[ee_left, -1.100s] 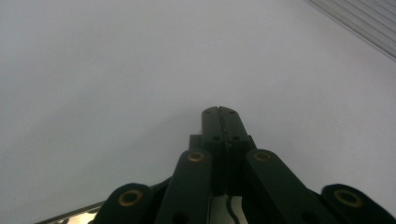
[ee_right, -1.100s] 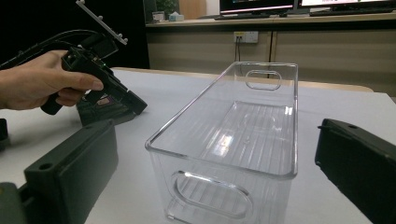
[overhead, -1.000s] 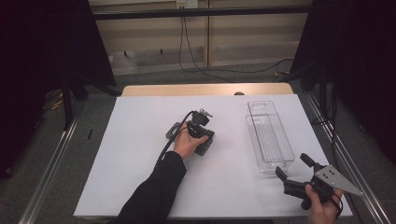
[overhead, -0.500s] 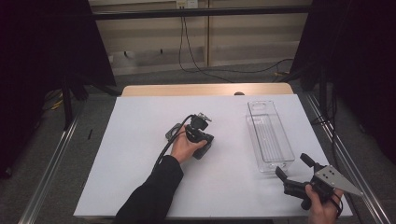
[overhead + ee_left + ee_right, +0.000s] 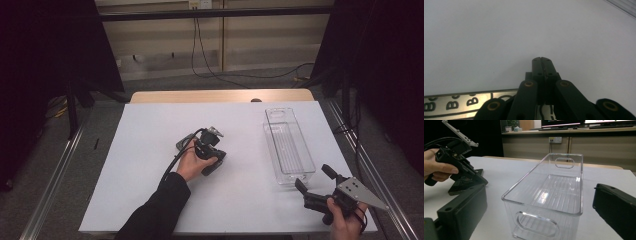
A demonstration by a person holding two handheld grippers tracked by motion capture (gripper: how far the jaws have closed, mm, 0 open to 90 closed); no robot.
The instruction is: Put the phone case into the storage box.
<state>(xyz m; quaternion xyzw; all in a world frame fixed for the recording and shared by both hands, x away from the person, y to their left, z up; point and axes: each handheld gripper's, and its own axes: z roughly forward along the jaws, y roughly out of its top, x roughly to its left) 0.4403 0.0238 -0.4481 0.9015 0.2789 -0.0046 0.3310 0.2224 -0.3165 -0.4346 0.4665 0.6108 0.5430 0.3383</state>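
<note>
**A:** Risk I see — the left gripper has its jaws pressed fully together, empty, right over that flat silvery packet mid-table. Push down closed and it'll probably just skid across the table.

**B:** Yep. The right gripper sits wide open, empty, facing the clear bin — nothing in it.

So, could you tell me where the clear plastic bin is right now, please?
In the high view the clear plastic bin stands on the right side of the white table, just beyond the right tool and well right of the left tool.
</note>
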